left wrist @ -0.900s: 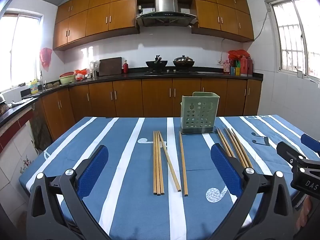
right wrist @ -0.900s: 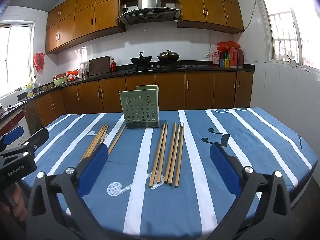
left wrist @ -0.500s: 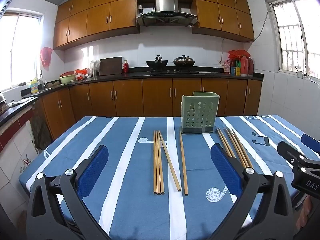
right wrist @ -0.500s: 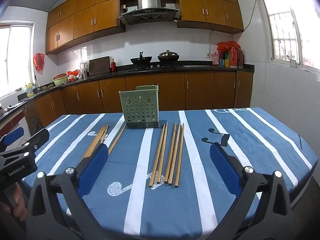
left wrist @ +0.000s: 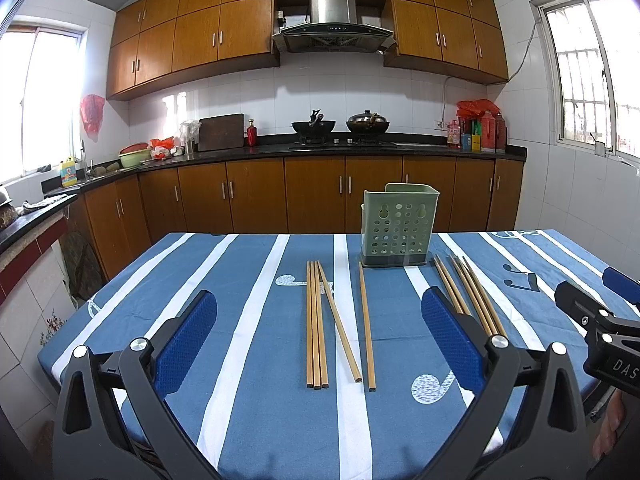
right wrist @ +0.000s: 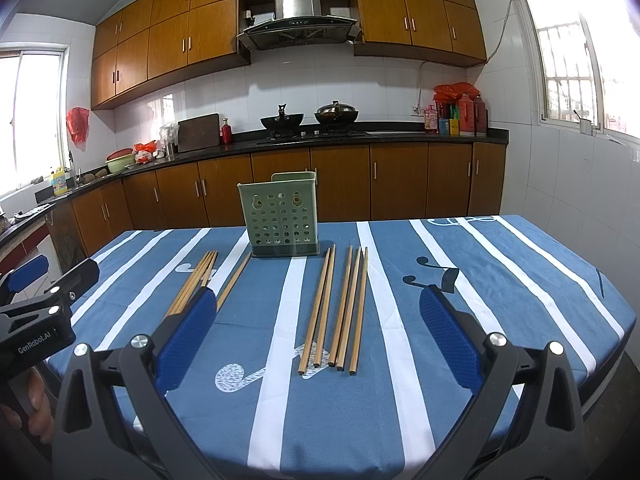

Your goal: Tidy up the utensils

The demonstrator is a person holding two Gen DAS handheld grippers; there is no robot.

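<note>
A pale green perforated utensil holder stands upright on the blue striped tablecloth. Several wooden chopsticks lie flat in two groups, a left group and a right group. My left gripper hovers open near the table's front edge, facing the left group, nothing between its blue pads. My right gripper is likewise open and bare, facing the right group. Each gripper shows at the edge of the other's view.
Beyond the table runs a black kitchen counter with wooden cabinets, two woks and bottles. A hand holds the left gripper's handle. White tiled walls and windows stand at both sides.
</note>
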